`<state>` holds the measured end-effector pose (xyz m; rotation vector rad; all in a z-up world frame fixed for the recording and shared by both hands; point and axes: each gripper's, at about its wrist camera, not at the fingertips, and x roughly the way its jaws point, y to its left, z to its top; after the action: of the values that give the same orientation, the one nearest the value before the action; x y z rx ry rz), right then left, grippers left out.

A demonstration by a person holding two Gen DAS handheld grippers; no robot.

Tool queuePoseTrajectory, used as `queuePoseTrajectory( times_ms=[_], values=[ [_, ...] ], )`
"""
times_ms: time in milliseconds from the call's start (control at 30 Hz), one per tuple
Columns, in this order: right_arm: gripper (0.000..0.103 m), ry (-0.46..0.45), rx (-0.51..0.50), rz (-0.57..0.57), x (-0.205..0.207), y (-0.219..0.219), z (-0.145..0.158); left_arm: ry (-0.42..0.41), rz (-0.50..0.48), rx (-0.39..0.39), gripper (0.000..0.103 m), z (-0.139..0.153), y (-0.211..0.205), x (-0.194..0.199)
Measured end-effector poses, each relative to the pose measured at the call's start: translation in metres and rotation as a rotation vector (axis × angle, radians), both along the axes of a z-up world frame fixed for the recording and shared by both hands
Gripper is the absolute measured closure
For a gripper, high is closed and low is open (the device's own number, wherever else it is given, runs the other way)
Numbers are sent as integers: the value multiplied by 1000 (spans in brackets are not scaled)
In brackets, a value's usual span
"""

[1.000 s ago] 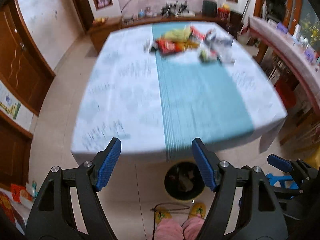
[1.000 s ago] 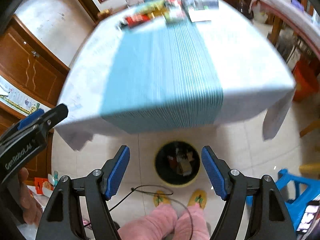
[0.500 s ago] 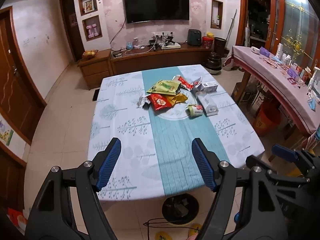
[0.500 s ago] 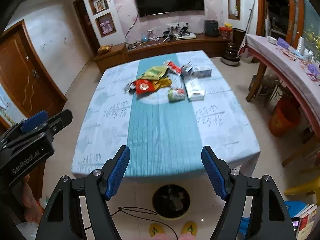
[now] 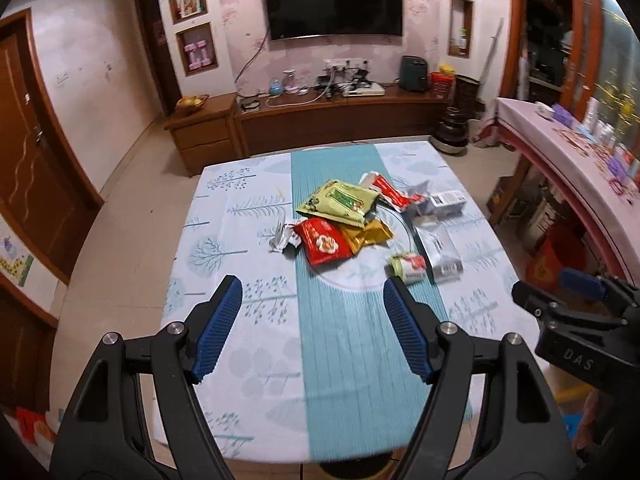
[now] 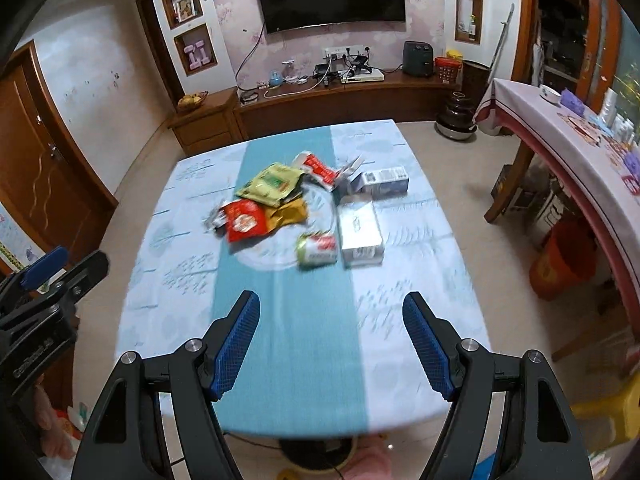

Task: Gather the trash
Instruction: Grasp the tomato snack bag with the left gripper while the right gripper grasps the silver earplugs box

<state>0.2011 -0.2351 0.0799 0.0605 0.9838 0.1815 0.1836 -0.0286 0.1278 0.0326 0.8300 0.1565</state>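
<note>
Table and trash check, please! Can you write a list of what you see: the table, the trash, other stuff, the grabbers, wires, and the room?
Surface: table under a tree-print cloth with a teal runner.
Job's things: green packet, red packet, gold wrapper, small can, white boxes piled mid-table; bin peeks out under the near edge.
Clutter: nothing seen.
Grippers: left gripper and right gripper open, empty, above the near edge.
Cables: wires on the TV cabinet.
Surroundings: TV, side table, orange bucket.

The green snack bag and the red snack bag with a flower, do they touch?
Touching. In the left wrist view the green snack bag overlaps the top edge of the red snack bag.
</note>
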Motion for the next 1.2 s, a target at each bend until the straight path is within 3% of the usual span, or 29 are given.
queuePoseTrajectory(
  times_ms=[233,500,633,733,900,967,1033,1200],
  values=[
    [28,133,52,66,115,-21,-79,37,105,-55,32,-52,-30,92],
    [28,209,-9,118,204,-15,-169,109,188,-63,32,-118,-51,160],
    [27,245,0,135,226,-5,-197,127,222,-55,32,-139,-51,172],
    [17,255,-30,161,229,7,-210,141,243,-49,32,-148,-48,173],
    [17,274,-103,180,232,19,-233,167,263,-49,32,-158,-45,170],
    [23,277,-91,176,233,14,-238,174,263,-55,32,-161,-46,171],
    [38,263,-104,188,232,10,-239,182,258,-65,32,-165,-49,173],
    [42,285,-31,199,232,-12,-243,213,230,-97,32,-177,-60,179]
  ],
)
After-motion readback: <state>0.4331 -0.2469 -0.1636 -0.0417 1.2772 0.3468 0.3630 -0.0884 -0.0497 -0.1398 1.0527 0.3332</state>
